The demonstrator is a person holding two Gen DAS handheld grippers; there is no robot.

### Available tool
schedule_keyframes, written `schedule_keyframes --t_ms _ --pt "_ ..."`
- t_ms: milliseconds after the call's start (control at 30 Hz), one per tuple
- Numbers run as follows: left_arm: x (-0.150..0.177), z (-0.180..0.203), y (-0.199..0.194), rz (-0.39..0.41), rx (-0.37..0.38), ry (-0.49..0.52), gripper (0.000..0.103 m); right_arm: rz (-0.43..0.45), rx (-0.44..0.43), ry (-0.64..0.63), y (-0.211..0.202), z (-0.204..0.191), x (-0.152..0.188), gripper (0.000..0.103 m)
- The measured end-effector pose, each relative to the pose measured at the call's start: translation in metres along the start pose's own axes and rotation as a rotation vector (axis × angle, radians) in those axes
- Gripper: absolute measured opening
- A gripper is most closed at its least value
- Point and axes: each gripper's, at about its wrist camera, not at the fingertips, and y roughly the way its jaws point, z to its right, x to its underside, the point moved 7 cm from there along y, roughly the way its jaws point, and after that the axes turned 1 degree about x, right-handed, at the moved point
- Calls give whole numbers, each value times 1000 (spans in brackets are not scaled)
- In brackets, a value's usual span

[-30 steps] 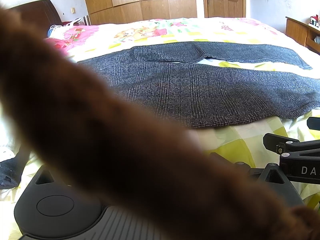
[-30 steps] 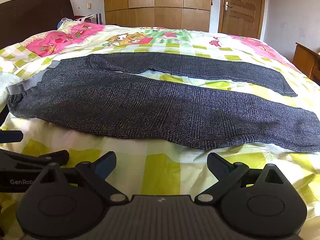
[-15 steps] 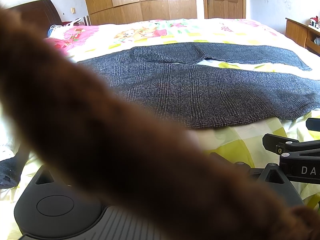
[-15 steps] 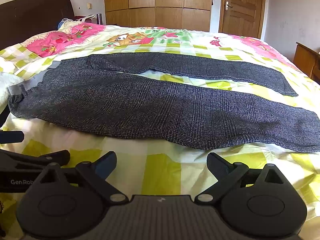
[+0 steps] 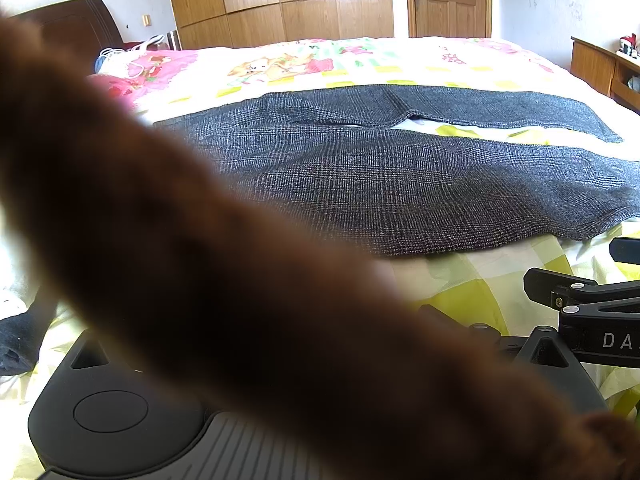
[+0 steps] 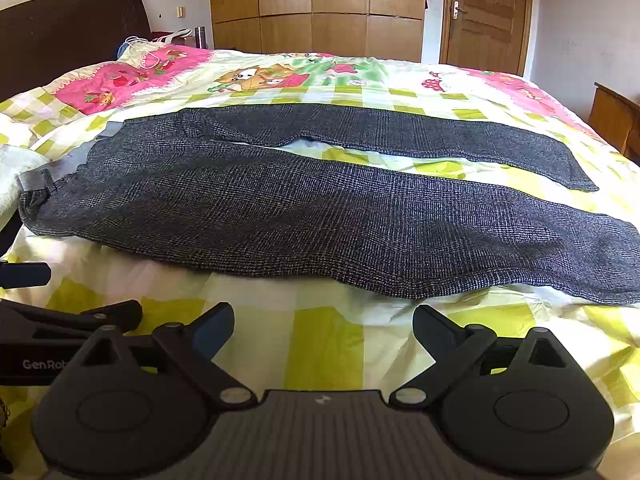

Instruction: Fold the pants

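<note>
A: Pants (image 6: 320, 216), dark grey check weave, spread flat across the bed (image 6: 320, 360). Waistband at the left end, both legs running out to the right. The near leg is broad and reaches the right edge of the right wrist view; the far leg is narrower, with a strip of bedspread showing between them from the crotch outward.

B: Right gripper (image 6: 323, 330)?

A: Released. Its two fingers stand wide apart just short of the near leg's hem edge, over the green-and-white checks, touching no cloth.

B: And the left gripper (image 6: 60, 312)?

A: Seen from the side at the left edge of the right wrist view, low over the bedspread near the waistband corner. Its own camera is mostly blocked by a blurred brown mass (image 5: 200, 280) lying diagonally right at the lens, possibly fur or a sleeve; I cannot say which. The fingers are hidden behind it, so I cannot tell how its jaws stand.

B: Surroundings?

A: Cartoon-print bedspread, pink pillow area (image 6: 120, 84) at the head, dark headboard (image 6: 68, 36) to the left, wooden wardrobe (image 6: 316, 8) and a door (image 6: 486, 20) at the far wall.
</note>
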Motion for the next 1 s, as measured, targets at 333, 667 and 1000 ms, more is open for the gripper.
schedule_keyframes --t_ms 333,667,1000 --pt "1 -1 0 1 4 -5 103 -2 -11 -2 1 1 -1 103" --pt "0 0 -4 23 -5 6 103 0 -25 2 0 3 -2 103" --pt "-1 4 -6 37 -13 26 103 7 -23 8 -3 6 -4 103"
